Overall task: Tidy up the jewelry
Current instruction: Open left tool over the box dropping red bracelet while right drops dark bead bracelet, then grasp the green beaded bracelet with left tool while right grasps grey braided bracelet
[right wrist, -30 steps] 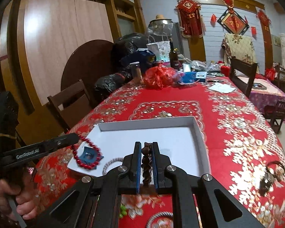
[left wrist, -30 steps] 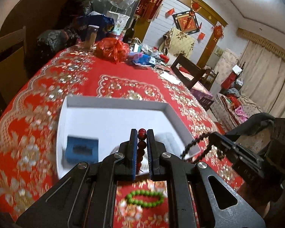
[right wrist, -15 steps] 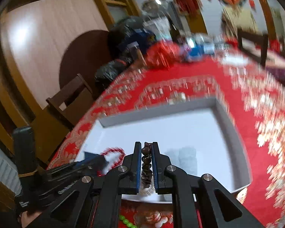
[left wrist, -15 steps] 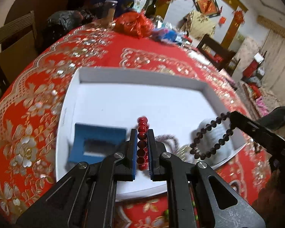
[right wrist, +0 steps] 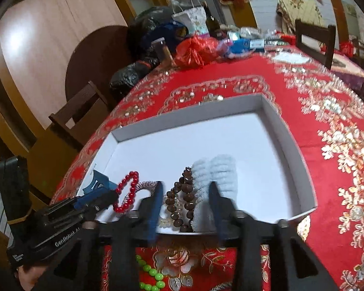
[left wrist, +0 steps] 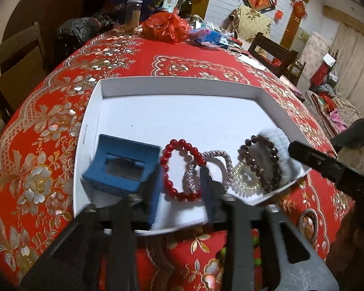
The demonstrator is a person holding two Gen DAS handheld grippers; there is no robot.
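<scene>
A white tray (left wrist: 179,83) sits on the red tablecloth. In it lie a blue box (left wrist: 123,165), a red bead bracelet (left wrist: 168,167), a braided silver bracelet (left wrist: 227,160), a pale coiled band (left wrist: 245,178), a dark brown bead bracelet (left wrist: 274,155) and a white knitted band (left wrist: 279,138). My left gripper (left wrist: 182,194) is open, its jaws either side of the red bracelet. My right gripper (right wrist: 185,198) is open over the brown bracelet (right wrist: 185,194) and the white band (right wrist: 216,172). The red bracelet (right wrist: 128,194) also shows in the right wrist view.
A green bead bracelet (right wrist: 150,272) lies on the cloth in front of the tray. A round woven piece (left wrist: 308,223) lies right of the tray. Bags, bottles and a jar (left wrist: 133,14) crowd the table's far end. Wooden chairs (right wrist: 77,114) stand around.
Both grippers lowered over the tray's near edge and opened. The red bracelet and the brown bracelet left the jaws and now lie in the tray.
</scene>
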